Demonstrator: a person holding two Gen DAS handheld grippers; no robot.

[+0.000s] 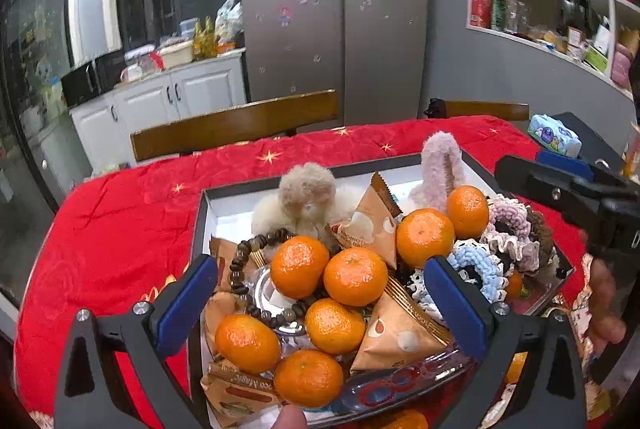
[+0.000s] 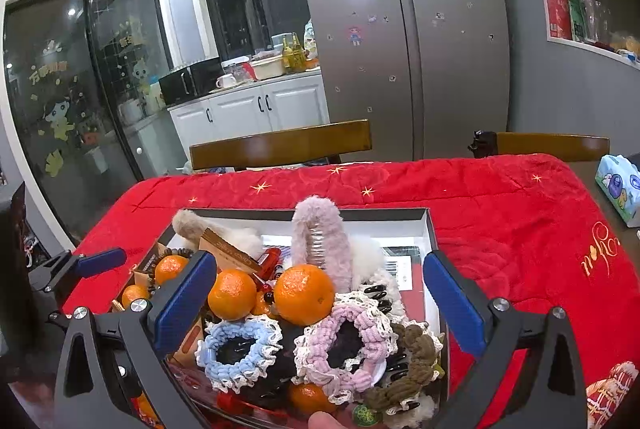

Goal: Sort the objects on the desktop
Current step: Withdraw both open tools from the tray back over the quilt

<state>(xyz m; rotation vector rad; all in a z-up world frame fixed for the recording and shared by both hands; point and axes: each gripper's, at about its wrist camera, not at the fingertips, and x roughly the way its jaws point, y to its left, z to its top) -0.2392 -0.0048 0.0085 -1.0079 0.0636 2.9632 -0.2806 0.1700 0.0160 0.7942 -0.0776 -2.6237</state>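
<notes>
Left wrist view has the left gripper (image 1: 320, 293) spread as wide as it goes with nothing clamped, blue pads either side of a heap of small orange mandarins (image 1: 299, 266) in the shallow black-rimmed white box (image 1: 202, 213) on the red star-print tablecloth (image 1: 120, 221). Same box also holds tan triangular snack packets (image 1: 396, 339), a dark wooden bead bracelet (image 1: 240, 261) and a fluffy beige hair claw (image 1: 306, 195) toward its far edge. Right gripper (image 2: 320, 303) is wide open too, empty, hanging over the box's right half above a blue crochet scrunchie (image 2: 240, 351) and a pink crochet scrunchie (image 2: 348, 345). A fuzzy pink hair claw (image 2: 320, 233) stands upright just behind two mandarins there.
</notes>
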